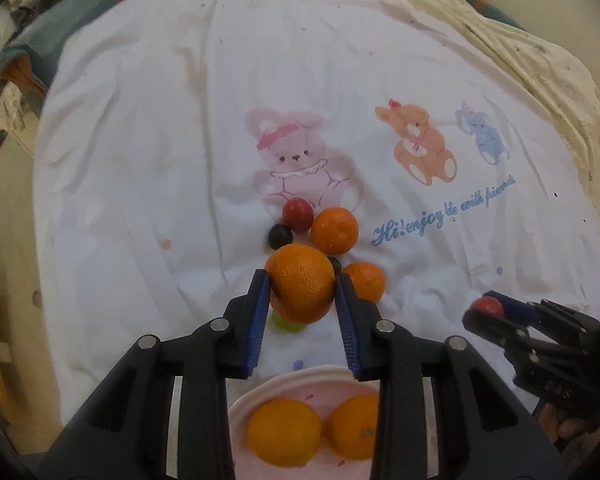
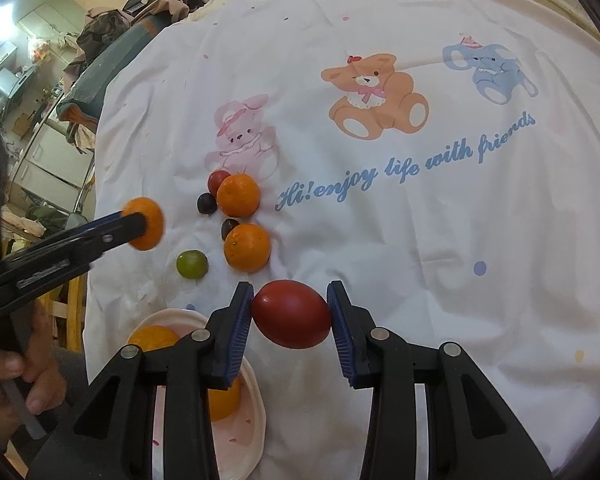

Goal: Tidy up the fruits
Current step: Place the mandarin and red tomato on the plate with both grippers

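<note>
While the left gripper (image 1: 300, 292) clamps an orange (image 1: 302, 282) just beyond the pink plate (image 1: 244, 404), the right gripper (image 2: 290, 314) pinches a red fruit (image 2: 291, 314).

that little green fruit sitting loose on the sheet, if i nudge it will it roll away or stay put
The green fruit looks round and smooth, so a nudge would probably set it rolling. The white sheet is soft and wrinkled, which may stop it soon. It lies apart from the nearest orange, so nothing there blocks it.
</note>
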`<action>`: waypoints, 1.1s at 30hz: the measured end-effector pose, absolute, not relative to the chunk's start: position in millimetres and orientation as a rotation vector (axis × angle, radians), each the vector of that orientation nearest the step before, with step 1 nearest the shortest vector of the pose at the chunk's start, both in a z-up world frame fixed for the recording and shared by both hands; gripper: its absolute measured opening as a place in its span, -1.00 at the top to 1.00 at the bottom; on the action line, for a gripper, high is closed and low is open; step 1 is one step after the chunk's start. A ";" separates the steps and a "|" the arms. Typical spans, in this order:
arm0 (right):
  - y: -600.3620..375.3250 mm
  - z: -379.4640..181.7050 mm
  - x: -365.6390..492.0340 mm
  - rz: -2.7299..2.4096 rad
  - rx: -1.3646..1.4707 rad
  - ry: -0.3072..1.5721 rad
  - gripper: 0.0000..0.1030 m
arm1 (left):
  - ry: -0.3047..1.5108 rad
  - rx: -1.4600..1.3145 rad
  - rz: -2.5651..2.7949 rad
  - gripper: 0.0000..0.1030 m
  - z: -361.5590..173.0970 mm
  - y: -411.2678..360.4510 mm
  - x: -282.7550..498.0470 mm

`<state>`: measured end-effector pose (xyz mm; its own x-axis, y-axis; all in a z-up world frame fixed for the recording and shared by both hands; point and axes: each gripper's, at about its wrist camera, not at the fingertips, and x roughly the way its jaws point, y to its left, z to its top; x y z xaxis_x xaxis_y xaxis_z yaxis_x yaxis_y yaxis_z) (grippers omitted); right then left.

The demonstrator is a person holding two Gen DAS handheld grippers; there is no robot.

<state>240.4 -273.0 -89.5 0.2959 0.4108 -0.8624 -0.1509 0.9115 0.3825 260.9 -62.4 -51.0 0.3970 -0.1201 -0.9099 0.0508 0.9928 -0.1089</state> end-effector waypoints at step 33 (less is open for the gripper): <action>-241.4 -79.9 157.5 0.510 0.241 1.230 0.22 | 1.180 -0.120 -0.151 0.44 -56.8 -18.8 132.6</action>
<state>157.5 -241.4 -79.9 0.2406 0.4949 -0.8350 -0.2415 0.8637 0.4424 132.6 -18.8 -56.8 0.3727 -0.1799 -0.9104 0.0543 0.9836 -0.1722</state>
